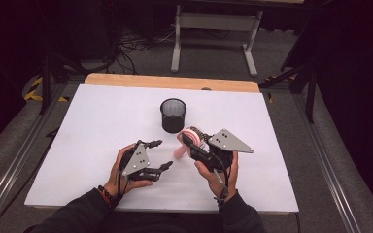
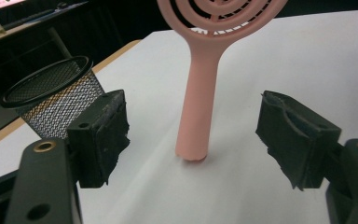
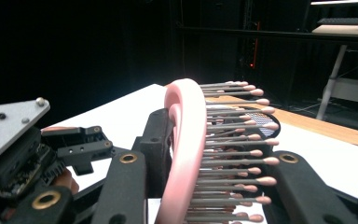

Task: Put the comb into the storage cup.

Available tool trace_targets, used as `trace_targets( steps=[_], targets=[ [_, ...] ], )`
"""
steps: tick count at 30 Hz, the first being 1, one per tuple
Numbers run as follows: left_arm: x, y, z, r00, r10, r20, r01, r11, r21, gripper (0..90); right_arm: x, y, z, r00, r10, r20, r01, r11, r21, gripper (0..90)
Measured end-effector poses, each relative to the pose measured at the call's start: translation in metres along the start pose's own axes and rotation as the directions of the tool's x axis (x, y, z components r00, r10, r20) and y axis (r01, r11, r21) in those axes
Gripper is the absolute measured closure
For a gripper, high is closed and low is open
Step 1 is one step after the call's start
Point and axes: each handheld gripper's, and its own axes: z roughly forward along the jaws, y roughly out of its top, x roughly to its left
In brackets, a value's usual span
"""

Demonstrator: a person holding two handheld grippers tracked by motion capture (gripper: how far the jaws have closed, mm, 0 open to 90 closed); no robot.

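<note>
Left claw (image 2: 193, 140) stands apart around the brush (image 2: 196, 98) handle at frame centre, right claw (image 3: 205, 186) clamped on its head; a loosened grip could topple it onto the tabletop (image 2: 307, 60).

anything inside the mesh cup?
High view looks into the black mesh cup: nothing visible in its dark interior, though the bottom is hard to make out. The pink hairbrush is outside it, clamped in the right tongs.

1 hairbrush (image 1: 188, 138), 1 mesh cup (image 1: 173, 115)
</note>
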Motion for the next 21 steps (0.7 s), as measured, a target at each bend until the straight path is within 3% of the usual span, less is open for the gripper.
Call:
trace_targets(
  steps=[7, 21],
  targets=[
    [0.008, -0.002, -0.005, 1.0, 0.007, 0.002, -0.007, 0.9998, 0.017, 20.3, -0.004, 0.0, -0.002, 0.9999, -0.002, 0.014, 0.002, 1.0, -0.004, 62.7],
    [0.017, -0.005, -0.011, 0.9986, 0.005, 0.053, -0.006, 0.9997, 0.025, 13.4, -0.009, 0.002, -0.008, 0.9995, -0.011, 0.029, 0.011, 1.0, -0.014, 62.6]
  ],
)
